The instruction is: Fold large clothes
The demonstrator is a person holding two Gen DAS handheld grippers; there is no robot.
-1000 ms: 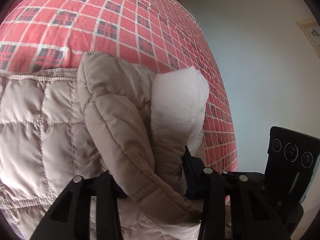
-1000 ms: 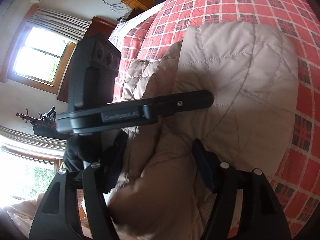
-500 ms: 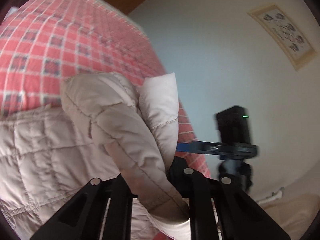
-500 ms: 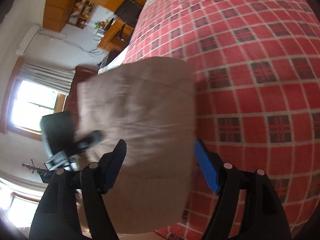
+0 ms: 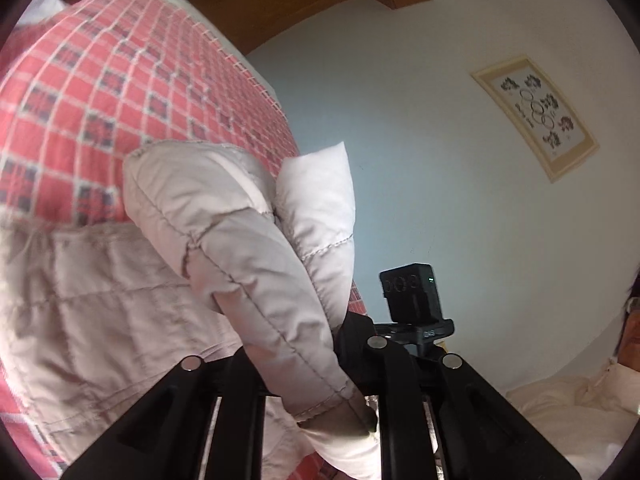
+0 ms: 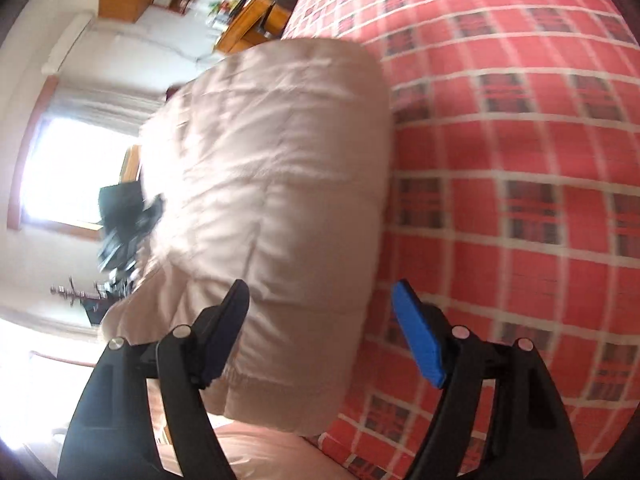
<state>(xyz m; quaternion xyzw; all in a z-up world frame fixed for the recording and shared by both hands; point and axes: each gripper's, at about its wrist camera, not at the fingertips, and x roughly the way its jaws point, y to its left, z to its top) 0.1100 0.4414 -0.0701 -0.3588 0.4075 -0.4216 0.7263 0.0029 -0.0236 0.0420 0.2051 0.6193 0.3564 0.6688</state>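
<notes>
- The left gripper (image 5: 304, 364) had its jaws clamped on a bunched fold of the beige quilted jacket (image 5: 224, 240).
- The right gripper (image 6: 320, 320) had its jaws apart, holding nothing, above the jacket's near edge.
- The jacket lay on the red plaid bed (image 6: 520, 160).

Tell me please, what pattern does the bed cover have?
Red plaid with white lines and dark squares on the bed cover, clearest in the right wrist view.

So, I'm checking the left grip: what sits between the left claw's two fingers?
In the left wrist view, a folded edge of the beige quilted jacket is pinched in the left claw.
</notes>
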